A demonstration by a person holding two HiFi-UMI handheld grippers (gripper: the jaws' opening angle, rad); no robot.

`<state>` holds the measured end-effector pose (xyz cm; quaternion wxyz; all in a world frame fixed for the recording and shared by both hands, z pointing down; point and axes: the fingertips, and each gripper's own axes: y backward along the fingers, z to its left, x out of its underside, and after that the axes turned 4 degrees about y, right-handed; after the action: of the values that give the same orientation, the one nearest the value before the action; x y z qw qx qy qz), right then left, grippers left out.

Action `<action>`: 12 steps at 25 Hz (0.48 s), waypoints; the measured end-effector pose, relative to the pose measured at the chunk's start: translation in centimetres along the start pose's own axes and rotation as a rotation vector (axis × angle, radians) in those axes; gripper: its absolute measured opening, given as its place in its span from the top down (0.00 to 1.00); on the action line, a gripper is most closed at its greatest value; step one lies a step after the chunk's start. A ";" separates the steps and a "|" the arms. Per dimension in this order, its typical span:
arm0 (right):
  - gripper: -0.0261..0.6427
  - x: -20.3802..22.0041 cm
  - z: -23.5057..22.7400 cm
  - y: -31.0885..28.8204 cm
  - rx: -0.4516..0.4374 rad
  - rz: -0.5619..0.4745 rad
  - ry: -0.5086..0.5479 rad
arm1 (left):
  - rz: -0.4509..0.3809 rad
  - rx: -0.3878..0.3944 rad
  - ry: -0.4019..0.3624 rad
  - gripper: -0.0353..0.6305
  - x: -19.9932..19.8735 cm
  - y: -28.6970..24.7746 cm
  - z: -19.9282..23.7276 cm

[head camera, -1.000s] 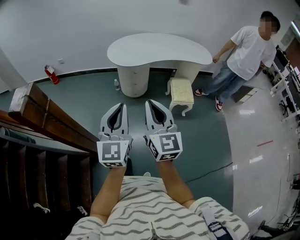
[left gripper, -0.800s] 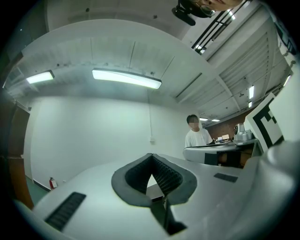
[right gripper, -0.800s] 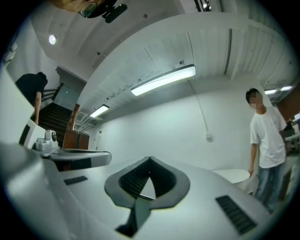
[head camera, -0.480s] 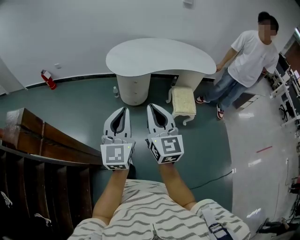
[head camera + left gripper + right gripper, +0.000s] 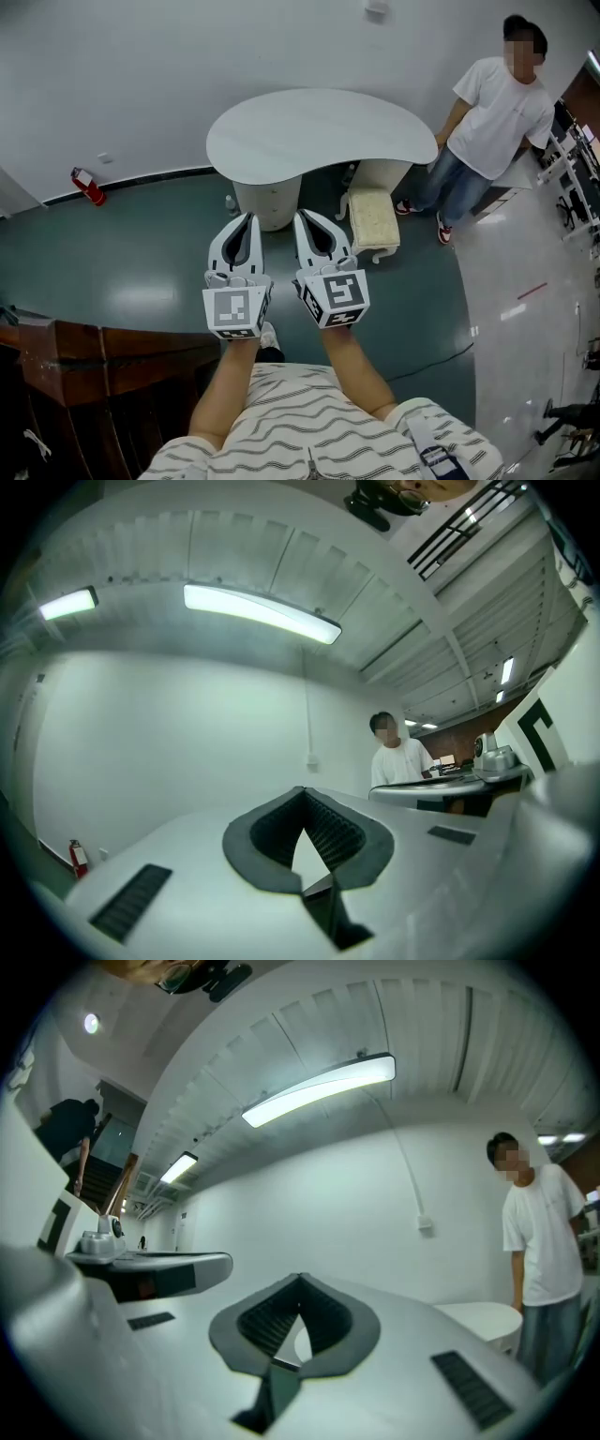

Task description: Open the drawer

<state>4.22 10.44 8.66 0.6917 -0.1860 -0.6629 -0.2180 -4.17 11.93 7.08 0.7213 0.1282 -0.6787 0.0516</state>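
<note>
A white desk (image 5: 319,127) with a curved top stands against the far wall. Under its left part is a round white pedestal (image 5: 265,202), the drawer unit; I can make out no separate drawer fronts. Both grippers are held side by side in front of the person's body, pointing level at the desk and well short of it. My left gripper (image 5: 248,217) is shut with nothing in it, and its tips meet in the left gripper view (image 5: 303,791). My right gripper (image 5: 302,216) is also shut and empty (image 5: 300,1279).
A cream padded stool (image 5: 373,220) stands right of the pedestal. A person in a white T-shirt (image 5: 492,108) leans at the desk's right end. A small bottle (image 5: 231,202) and a red fire extinguisher (image 5: 84,186) stand on the green floor. Dark wooden furniture (image 5: 103,352) lies at lower left.
Both grippers have moved forward together toward the desk, still shut. The desk and stool look nearer, and the wooden furniture has slid back to the lower left.
</note>
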 end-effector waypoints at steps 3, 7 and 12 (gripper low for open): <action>0.94 0.2 -0.6 -3.5 0.023 0.006 0.003 | 0.001 0.021 0.000 0.95 0.3 -2.9 2.2; 0.94 1.1 -1.0 -7.9 0.048 0.026 0.003 | 0.010 0.045 0.000 0.95 0.9 -6.3 5.1; 0.94 2.4 -0.9 -13.0 0.046 0.065 0.002 | 0.049 0.063 0.018 0.95 2.7 -9.7 8.6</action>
<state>-2.09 -1.03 10.64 0.7032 -0.1914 -0.6607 -0.1801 -9.83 0.17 9.00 0.7216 0.1337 -0.6730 0.0917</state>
